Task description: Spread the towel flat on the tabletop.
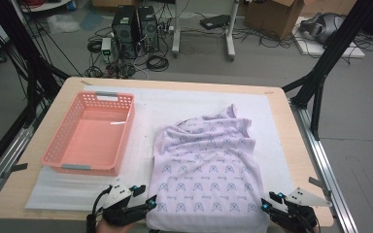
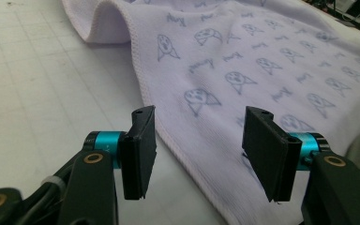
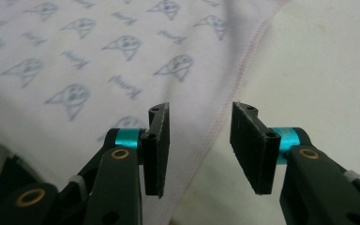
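Both grippers are held at the near edge of the towel (image 1: 206, 165), jaws parted and gripping nothing. At the towel's near left corner the left gripper (image 1: 148, 200) is placed, its jaws straddling the hem (image 2: 168, 136). At the near right corner the right gripper (image 1: 263, 204) is set likewise. Left of the towel, a pink basket (image 1: 53, 153) is seen on the white mat (image 1: 175, 104).

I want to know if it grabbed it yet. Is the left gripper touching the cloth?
Cannot tell. In the left gripper view the left gripper is open, its jaws either side of the cloth's hem, but whether they rest on it isn't plain.
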### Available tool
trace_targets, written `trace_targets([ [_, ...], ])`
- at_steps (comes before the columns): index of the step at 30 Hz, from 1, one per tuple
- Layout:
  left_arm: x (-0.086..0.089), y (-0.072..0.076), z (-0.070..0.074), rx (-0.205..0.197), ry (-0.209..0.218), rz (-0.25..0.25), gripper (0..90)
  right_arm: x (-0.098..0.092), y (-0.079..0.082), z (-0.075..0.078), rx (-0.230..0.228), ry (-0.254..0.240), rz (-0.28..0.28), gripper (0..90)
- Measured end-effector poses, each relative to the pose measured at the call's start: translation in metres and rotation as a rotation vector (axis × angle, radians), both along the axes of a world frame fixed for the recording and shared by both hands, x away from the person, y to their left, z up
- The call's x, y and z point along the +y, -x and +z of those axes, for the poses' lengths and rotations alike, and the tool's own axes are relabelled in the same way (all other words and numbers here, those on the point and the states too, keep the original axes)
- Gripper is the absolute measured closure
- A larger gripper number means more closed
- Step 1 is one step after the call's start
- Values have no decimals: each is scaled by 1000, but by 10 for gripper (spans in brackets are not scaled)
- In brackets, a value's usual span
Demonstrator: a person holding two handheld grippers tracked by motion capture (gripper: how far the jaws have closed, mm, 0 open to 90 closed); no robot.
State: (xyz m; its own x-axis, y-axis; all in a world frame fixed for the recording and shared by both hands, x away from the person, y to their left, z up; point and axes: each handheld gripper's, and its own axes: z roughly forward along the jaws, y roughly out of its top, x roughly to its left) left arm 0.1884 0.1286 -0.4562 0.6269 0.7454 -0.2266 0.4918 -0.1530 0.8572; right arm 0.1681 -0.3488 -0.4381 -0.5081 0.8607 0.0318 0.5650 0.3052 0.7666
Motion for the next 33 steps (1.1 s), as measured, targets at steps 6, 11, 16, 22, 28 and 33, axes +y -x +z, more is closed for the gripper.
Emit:
trace_targets([
  [6, -17, -3, -8, -28, -82, -18, 732, 7, -17, -9, 19, 30, -9, 634],
  [11, -6, 5, -5, -4, -66, -20, 898, 5, -14, -9, 46, -9, 39, 870],
  [16, 10, 23, 1, -3, -47, -11, 900, -7, 5, -5, 56, -21, 56, 875],
  [22, 11, 17, 3, -14, 15, 20, 638, -14, 10, -5, 36, -51, 36, 749],
  [28, -6, -8, -1, -2, -25, 5, 471, -12, 4, -2, -10, -54, -7, 636],
  [33, -21, -15, -6, -31, -120, 2, 512, -9, 1, -6, -8, -27, -3, 619],
])
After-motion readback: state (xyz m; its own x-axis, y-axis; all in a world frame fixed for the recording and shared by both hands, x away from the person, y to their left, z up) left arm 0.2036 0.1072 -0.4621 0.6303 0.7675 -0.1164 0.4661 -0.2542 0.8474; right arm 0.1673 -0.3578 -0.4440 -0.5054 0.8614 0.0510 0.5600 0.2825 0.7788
